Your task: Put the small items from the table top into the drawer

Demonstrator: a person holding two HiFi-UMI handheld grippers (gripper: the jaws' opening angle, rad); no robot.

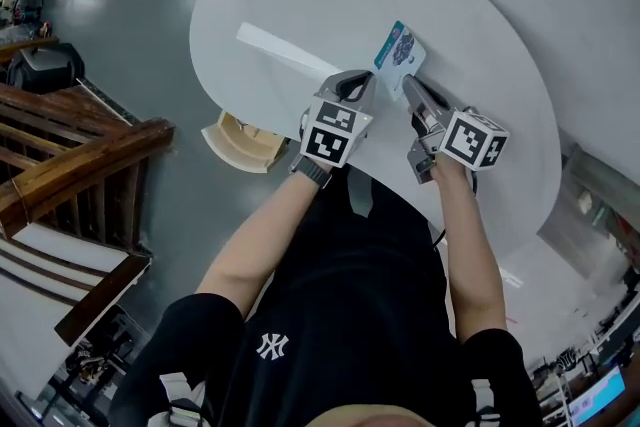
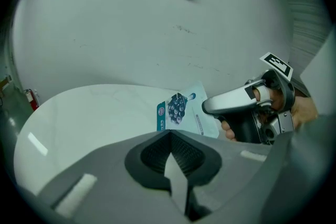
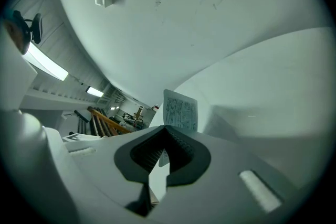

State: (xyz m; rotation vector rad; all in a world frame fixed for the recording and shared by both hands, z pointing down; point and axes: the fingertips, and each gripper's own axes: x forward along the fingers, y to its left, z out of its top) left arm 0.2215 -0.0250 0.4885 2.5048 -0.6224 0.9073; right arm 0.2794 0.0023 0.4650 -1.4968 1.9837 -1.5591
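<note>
A small blue-and-white packet (image 1: 401, 48) with a dark berry picture is held up just above the round white table (image 1: 300, 5). My right gripper (image 1: 409, 85) is shut on its lower edge. In the right gripper view the packet's printed back (image 3: 180, 109) rises straight from the jaw tips. My left gripper (image 1: 361, 81) is shut, with its tips just left of the packet. In the left gripper view the packet's front (image 2: 178, 111) shows beyond my jaws, and the right gripper (image 2: 220, 104) sits at its right side. Whether the left tips touch the packet is hidden.
An open wooden drawer (image 1: 240, 140) juts out under the table's left near edge. A long white strip (image 1: 285, 52) lies on the table top left of the grippers. Wooden railings (image 1: 70, 165) stand on the floor at far left.
</note>
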